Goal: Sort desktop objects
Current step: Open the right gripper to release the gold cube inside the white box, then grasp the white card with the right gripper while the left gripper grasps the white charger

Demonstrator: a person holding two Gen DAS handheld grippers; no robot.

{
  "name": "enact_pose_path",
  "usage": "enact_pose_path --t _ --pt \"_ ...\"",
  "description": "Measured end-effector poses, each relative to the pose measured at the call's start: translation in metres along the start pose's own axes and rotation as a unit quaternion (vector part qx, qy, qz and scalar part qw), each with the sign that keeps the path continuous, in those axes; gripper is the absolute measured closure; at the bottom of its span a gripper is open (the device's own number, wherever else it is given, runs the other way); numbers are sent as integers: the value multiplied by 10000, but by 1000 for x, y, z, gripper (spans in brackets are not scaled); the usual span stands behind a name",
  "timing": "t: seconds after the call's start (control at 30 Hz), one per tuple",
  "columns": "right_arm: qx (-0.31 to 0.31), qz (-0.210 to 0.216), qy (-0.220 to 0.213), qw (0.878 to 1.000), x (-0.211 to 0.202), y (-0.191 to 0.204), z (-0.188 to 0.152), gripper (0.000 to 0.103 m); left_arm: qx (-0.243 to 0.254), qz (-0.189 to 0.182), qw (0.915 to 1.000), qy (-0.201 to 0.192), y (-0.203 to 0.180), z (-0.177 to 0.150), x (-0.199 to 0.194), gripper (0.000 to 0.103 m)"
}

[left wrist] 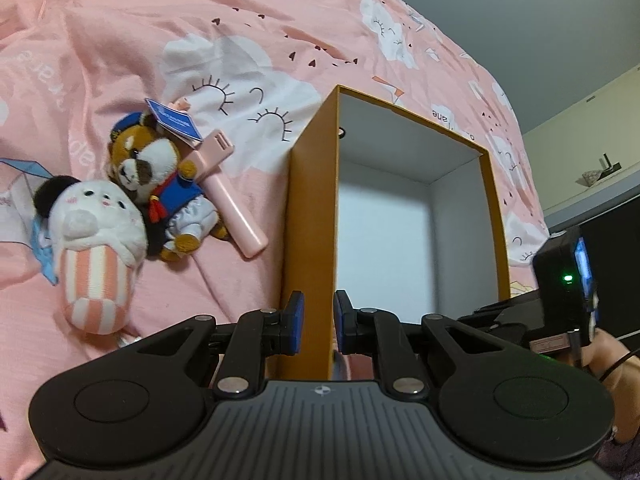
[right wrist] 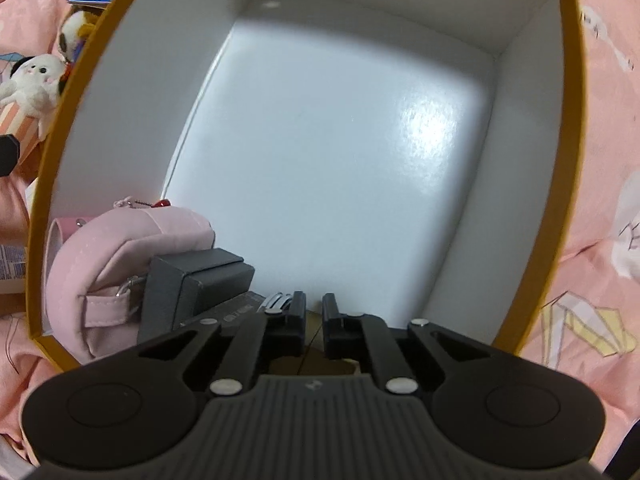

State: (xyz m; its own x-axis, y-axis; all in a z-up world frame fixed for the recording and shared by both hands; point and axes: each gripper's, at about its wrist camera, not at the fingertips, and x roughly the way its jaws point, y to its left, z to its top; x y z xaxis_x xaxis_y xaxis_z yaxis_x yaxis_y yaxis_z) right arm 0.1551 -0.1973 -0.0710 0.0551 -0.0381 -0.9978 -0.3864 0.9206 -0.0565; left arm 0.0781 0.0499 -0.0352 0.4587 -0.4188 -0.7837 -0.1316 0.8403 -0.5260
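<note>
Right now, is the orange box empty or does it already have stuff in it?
Not empty. The orange box holds a pink pouch and a dark grey case in one corner; the rest of its white floor is bare.

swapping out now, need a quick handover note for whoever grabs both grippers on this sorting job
Left gripper: shut on the near wall of the orange box, steadying it.
Right gripper: inside the box, pointing down, jaws shut; whether they hold anything cannot be told.
Done: pink pouch and dark grey box lie in the near left corner of the orange box.
Left: white plush, raccoon plush and pink stick lie on the pink sheet, to the left of the box.
Likely next: lift the right gripper out and fetch one of those.
</note>
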Motion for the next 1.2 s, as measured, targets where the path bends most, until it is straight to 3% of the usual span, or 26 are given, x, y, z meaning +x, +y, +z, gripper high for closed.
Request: enact_pose_path --t 0.17,0.27,0.33,0.5,0.57,0.63,0.77,0.93,1.07,1.13,1.2 --pt "-483 -238 -954 9940 -34 14 -9 90 202 372 9990 -171 9 -4 -21 84" --pt "-823 -88 -1957 9772 -64 29 -23 81 348 659 9968 -277 15 -10 -35 83" --pt "-966 173 -2511 9630 -81 39 -34 69 407 866 9949 -326 20 -15 -43 83" --pt "-1344 874 -3415 9261 -101 72 -60 63 320 1177 9916 -424 32 -31 -64 81" --pt "-1508 1173 -3529 9160 -104 88 -64 59 201 1267 9904 -510 38 -37 -72 80" --pt "-1721 1438 -3468 9107 -98 110 -69 49 142 1412 9883 -551 43 -42 -78 80" --pt "-2103 1842 -3375 8988 -88 147 -82 49 277 1859 9807 -541 44 -55 -79 80" --pt "-2534 1805 -3417 8868 -84 176 -101 49 551 2283 9701 -609 44 -71 -76 75" --pt "-2663 1533 -3393 8891 -73 194 -103 56 540 2343 9667 -877 48 -79 -77 72" --pt "-2604 1592 -3266 8945 -67 197 -99 66 546 2264 9673 -1004 48 -81 -79 70" --pt "-2508 1668 -3129 9007 -60 198 -96 70 569 2211 9681 -1036 49 -82 -80 70"
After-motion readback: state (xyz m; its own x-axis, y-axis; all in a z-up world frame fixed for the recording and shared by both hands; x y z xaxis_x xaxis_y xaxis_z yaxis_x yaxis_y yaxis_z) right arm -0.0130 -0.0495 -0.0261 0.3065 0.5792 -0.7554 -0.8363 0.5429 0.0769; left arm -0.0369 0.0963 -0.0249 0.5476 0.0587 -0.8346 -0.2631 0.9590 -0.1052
